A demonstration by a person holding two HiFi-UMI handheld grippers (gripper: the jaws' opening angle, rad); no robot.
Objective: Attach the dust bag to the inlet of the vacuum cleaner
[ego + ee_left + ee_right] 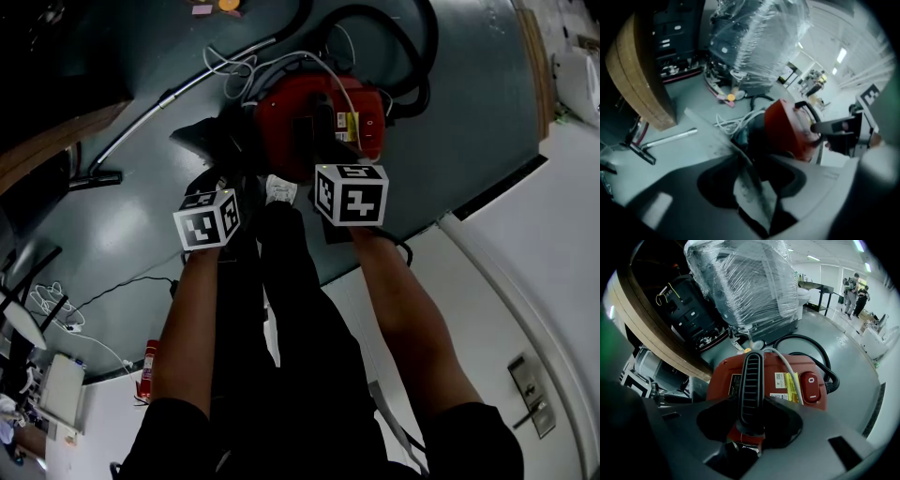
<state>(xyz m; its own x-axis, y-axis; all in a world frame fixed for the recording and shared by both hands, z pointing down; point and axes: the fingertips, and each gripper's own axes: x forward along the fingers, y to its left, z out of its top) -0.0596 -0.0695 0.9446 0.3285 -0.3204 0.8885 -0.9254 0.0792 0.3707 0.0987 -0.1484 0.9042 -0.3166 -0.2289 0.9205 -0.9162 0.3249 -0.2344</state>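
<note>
Right tool clenched on handle of red vacuum cleaner; left tool, nine o'clock from it, released (dust bag loose between jaws).

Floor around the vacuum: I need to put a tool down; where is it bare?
Bare floor right of the red vacuum cleaner, past its black hose, and this side of the metal wand. Crowded around the white cable.
</note>
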